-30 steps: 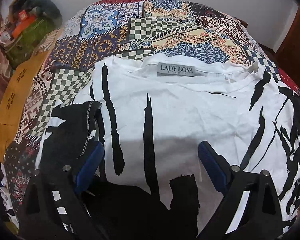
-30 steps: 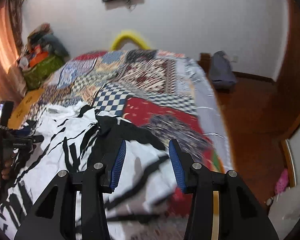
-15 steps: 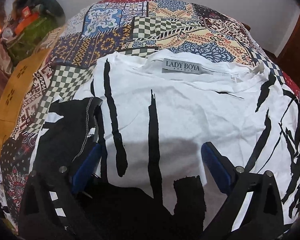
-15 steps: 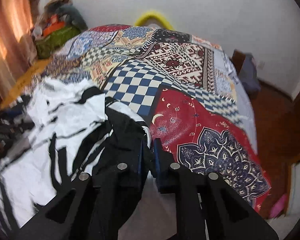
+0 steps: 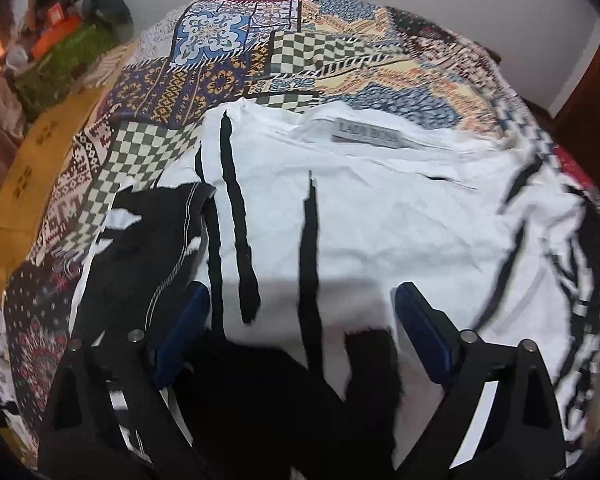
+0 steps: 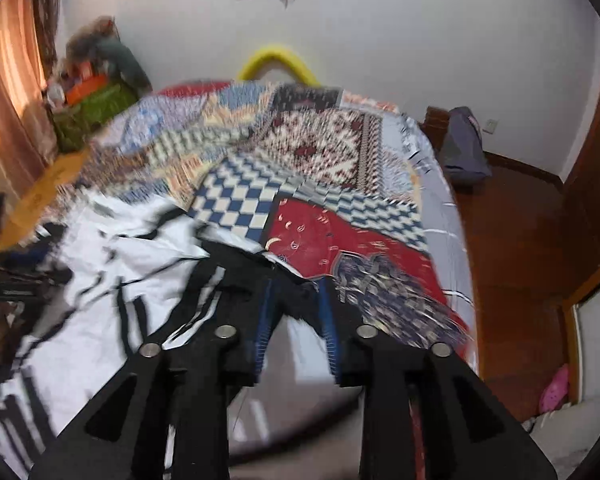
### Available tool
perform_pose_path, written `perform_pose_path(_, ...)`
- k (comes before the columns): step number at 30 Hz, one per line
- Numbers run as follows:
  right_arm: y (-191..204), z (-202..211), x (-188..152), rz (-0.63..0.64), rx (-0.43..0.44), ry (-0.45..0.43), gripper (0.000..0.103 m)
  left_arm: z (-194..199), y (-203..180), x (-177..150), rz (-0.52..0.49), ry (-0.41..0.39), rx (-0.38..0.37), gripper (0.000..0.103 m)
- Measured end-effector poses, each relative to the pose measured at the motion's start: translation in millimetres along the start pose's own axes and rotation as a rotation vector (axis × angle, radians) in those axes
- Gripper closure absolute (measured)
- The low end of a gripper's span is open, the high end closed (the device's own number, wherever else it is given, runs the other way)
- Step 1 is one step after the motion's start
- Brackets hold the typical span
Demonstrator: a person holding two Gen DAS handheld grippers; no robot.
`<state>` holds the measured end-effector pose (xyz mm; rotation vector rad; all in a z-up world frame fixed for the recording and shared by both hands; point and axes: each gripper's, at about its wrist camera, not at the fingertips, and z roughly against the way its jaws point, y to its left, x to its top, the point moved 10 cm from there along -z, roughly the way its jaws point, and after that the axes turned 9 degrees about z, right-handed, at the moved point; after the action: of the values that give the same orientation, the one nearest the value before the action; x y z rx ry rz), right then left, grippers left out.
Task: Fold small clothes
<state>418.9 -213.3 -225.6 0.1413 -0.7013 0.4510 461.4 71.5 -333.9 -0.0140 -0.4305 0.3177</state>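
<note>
Shirt spread flat on bed, sleeves unfolded, no fold made yet. Left gripper wide, closing, empty above shirt. Right gripper opening, black sleeve edge between jaws.

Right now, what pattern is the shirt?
White with black brush-like streaks, clearest in the left wrist view.

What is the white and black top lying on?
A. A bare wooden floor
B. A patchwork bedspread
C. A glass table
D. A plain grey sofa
B: the white and black top is spread out on the colourful patchwork bedspread, whose checks and tile patterns show all around it.
</note>
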Motion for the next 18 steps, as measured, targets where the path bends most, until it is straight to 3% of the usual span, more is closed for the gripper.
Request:
perform_pose_path(2, -5, 19, -5, -0.035, 0.002, -0.024, 0.064, 14, -5, -4, -0.018, -0.017, -0.014, 0.008)
perform_pose_path(8, -22, 48, -46, -0.117, -0.008, -0.011, 0.063, 46, -29, -26, -0.131, -0.067, -0.018, 0.008)
perform_pose_path(18, -24, 6, -78, -0.289, 0.097, 0.087, 0.063, 36, -49, -63, -0.171, -0.006, -0.042, 0.008)
